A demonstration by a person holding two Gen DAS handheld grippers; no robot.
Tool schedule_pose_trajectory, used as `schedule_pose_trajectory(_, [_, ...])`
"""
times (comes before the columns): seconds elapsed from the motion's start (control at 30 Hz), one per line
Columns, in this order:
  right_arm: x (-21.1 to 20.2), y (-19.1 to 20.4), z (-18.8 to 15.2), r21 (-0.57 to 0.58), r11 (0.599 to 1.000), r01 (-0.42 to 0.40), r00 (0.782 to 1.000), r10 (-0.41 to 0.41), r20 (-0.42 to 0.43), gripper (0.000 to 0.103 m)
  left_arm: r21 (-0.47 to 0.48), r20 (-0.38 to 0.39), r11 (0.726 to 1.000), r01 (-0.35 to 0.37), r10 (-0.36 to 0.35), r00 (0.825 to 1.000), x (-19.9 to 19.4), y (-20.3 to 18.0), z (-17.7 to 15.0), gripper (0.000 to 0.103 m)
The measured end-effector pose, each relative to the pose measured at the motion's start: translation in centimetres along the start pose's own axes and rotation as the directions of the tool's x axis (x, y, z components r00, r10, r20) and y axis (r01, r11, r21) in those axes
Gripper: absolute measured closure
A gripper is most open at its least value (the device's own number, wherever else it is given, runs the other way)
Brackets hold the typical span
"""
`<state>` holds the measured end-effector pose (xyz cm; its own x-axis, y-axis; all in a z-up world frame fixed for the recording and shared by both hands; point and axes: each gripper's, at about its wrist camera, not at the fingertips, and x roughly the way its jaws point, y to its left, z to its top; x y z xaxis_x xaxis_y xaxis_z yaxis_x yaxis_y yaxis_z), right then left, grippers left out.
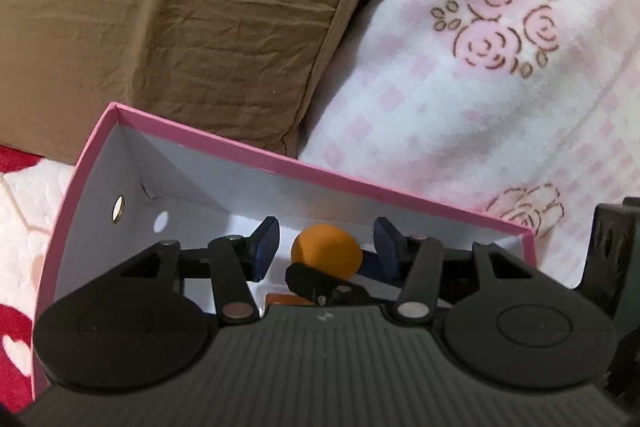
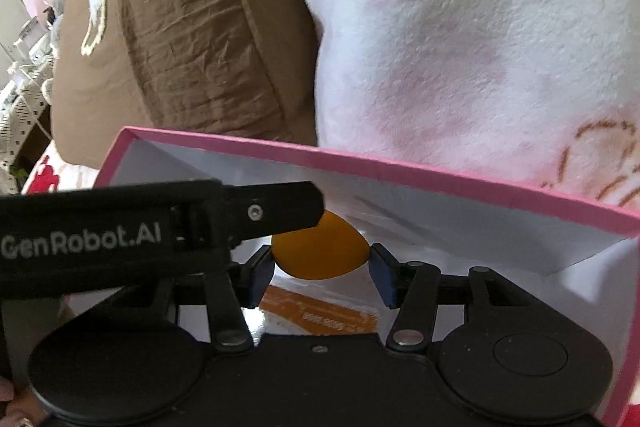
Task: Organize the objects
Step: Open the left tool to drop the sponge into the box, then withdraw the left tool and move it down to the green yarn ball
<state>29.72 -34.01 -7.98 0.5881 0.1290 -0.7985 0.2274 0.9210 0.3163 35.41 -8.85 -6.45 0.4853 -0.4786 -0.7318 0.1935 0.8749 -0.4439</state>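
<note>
**Ana:** Orange rounded object (image 2: 320,251), smooth and egg-like, sits low inside the pink-rimmed white cardboard box (image 2: 400,171), above an orange printed card (image 2: 320,315) on the box floor. The right gripper (image 2: 322,267) has it squarely between its blue pads (image 2: 382,279), long axis running pad to pad, across the jaws.

**Ben:** Is the right one clamped on it?

**Ana:** In the right wrist view both pads meet the object's two ends, so it reads as gripped. The left gripper (image 1: 326,247) is a different matter: its blue pads (image 1: 266,247) stand apart, clear of the orange thing on either side, which lies just beyond them, with a black finger of the other tool crossing in front.

**Ben:** So which hand is nearer?

**Ana:** Both tools are down in the box. The left gripper's arm enters the right wrist view from the left and its tip reaches the object's upper left. The right one alone has a hold. The coming move likely turns on that: setting the piece down on the box floor. A brown wrinkled pillow (image 1: 180,27) and a white fleece blanket with pink roses (image 1: 480,67) lie beyond the far wall.
</note>
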Motion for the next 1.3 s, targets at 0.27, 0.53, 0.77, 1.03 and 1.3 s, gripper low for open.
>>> schedule_pose_trajectory(0.27, [-0.6, 0.0, -0.2, 0.022, 1.0, -0.008, 1.0, 0.009, -0.014, 0.035, 0.001, -0.003, 1.0, -0.019, 0.019, 1.0, -0.9, 0.1, -0.6, 0.052])
schedule_pose_trajectory(0.53, [-3.9, 1.1, -0.9, -0.024, 1.0, -0.015, 1.0, 0.015, 0.008, 0.035, 0.069, -0.031, 0.996, -0.054, 0.056, 0.998, -3.5, -1.2, -1.5, 0.049])
schedule_pose_trajectory(0.77, [-9.9, 1.8, -3.2, -0.144, 0.99, -0.015, 0.993, 0.032, 0.114, 0.032, 0.175, -0.021, 0.98, -0.094, 0.1, 0.995, -9.4, -2.1, -3.0, 0.043])
schedule_pose_trajectory(1.03, [-15.8, 5.4, -5.6, -0.228, 0.974, 0.007, 0.986, 0.031, 0.164, 0.029, 0.24, -0.033, 0.967, -0.084, 0.095, 0.995, -16.2, -2.5, -4.2, 0.039])
schedule_pose_trajectory(1.3, [-21.2, 8.0, -9.4, -0.301, 0.952, 0.06, 0.977, 0.007, 0.214, 0.013, 0.26, -0.042, 0.964, -0.052, 0.065, 0.997, -22.0, -1.7, -5.9, 0.026])
